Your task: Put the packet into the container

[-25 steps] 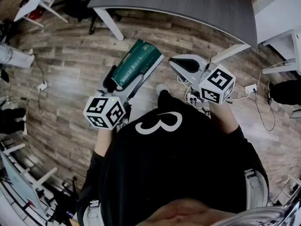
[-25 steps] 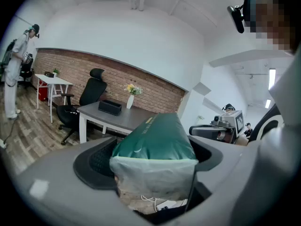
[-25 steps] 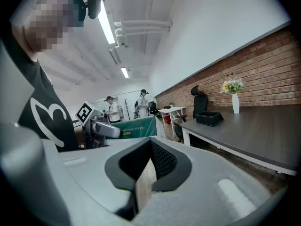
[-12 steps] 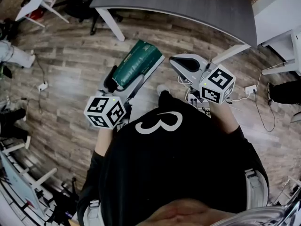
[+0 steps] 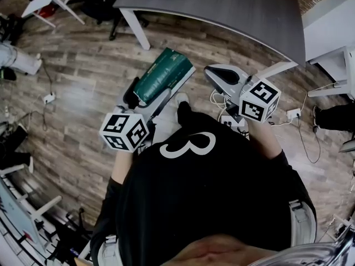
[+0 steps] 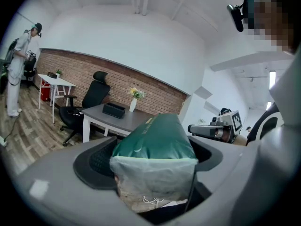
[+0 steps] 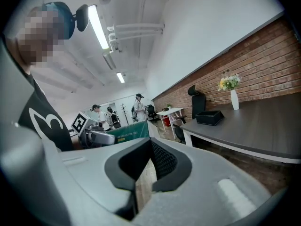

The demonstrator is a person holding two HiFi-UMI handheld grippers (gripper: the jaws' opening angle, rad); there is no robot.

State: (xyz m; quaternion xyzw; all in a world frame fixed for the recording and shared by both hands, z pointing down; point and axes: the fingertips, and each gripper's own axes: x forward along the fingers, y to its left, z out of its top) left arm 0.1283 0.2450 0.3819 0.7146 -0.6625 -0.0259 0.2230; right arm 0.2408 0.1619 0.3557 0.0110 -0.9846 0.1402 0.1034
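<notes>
A dark green packet (image 5: 163,71) with a pale sealed end (image 6: 153,178) sticks forward out of my left gripper (image 5: 152,96), which is shut on it and held above the wooden floor. My right gripper (image 5: 217,73) hovers to its right at the same height, jaws shut with nothing between them (image 7: 146,149). Ahead, a black open container (image 6: 114,110) rests on a grey desk (image 5: 233,10) beside a white vase of flowers (image 6: 134,100). The right gripper view also shows the container (image 7: 210,117) on the desk and the packet (image 7: 129,132) to the left.
A black office chair (image 6: 91,100) stands left of the desk, with a white table (image 6: 56,81) beyond it. Cables and a power strip (image 5: 291,114) lie on the floor at right. A person (image 6: 16,72) stands far left; two others (image 7: 137,108) stand further back.
The head view has shifted slightly, so the desk sits a little further right. Both grippers keep their pose, the left still holding the packet.
</notes>
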